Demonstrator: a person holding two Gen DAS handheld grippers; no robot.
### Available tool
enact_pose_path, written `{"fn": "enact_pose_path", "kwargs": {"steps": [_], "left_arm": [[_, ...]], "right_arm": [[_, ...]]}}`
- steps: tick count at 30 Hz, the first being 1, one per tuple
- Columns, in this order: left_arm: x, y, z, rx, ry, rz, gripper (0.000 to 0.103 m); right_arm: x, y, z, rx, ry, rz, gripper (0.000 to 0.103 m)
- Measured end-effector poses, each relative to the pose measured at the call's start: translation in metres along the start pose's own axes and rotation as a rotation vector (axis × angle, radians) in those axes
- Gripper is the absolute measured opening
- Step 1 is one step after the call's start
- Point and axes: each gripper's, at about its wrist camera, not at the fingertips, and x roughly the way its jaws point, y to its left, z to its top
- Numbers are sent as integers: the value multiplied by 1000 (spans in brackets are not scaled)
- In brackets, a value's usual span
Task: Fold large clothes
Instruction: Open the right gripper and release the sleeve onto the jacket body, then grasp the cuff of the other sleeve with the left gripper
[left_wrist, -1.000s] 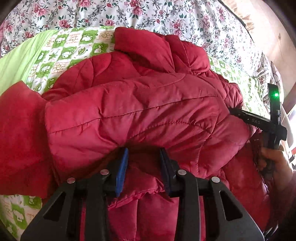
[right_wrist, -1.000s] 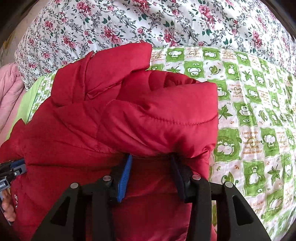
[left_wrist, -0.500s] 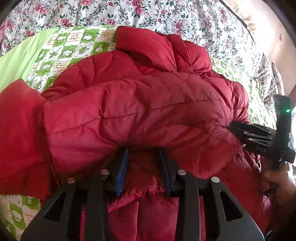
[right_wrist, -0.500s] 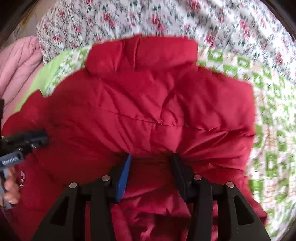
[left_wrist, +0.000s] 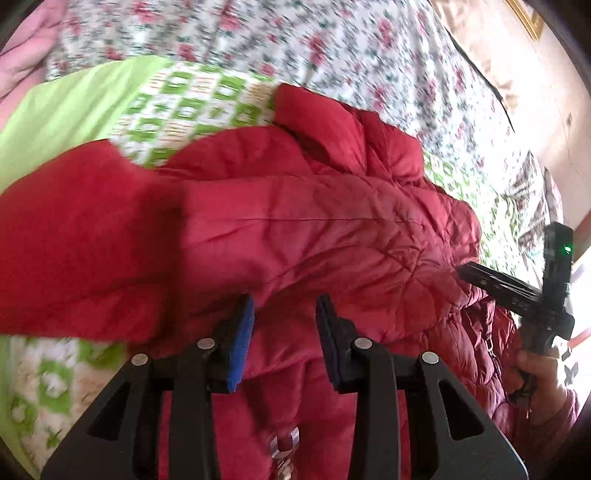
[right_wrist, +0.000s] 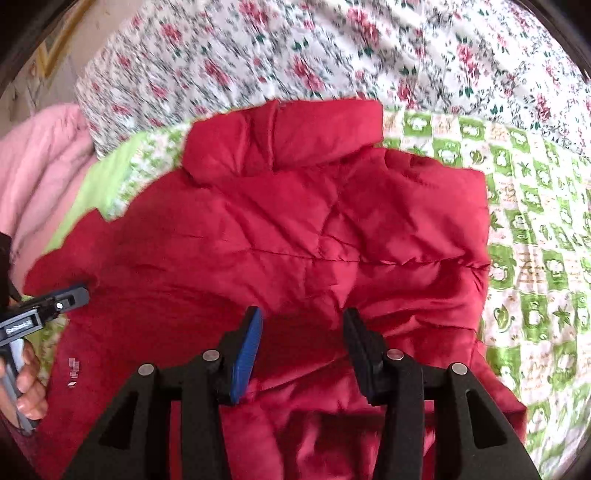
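Note:
A red quilted puffer jacket (left_wrist: 314, 229) lies on the bed, its collar (right_wrist: 288, 140) at the far side. It fills the right wrist view (right_wrist: 314, 240) too. My left gripper (left_wrist: 284, 314) is open, its jaws apart over the jacket's near edge with red fabric between them, not pinched. My right gripper (right_wrist: 303, 328) is open too, just above the near fold of the jacket. Each gripper shows in the other's view: the right one at the jacket's right edge (left_wrist: 476, 273), the left one at its left edge (right_wrist: 74, 295).
A green and white patterned sheet (right_wrist: 535, 258) lies under the jacket on a floral bedspread (right_wrist: 295, 48). A pink garment (right_wrist: 40, 173) lies at the left. A wall (left_wrist: 517, 74) stands beyond the bed on the right.
Both grippers have opened wider and pulled back a little. The jacket's right side, bunched up a second ago, now lies spread flatter on the bed.

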Motion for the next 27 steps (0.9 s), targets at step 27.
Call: {"fn": "enact_pose_path", "kwargs": {"steps": [27], "left_arm": [[-103,209,-70,-616,-223,178,58]], "right_arm": [[-94,22,-68,55,-60,177,54]]}}
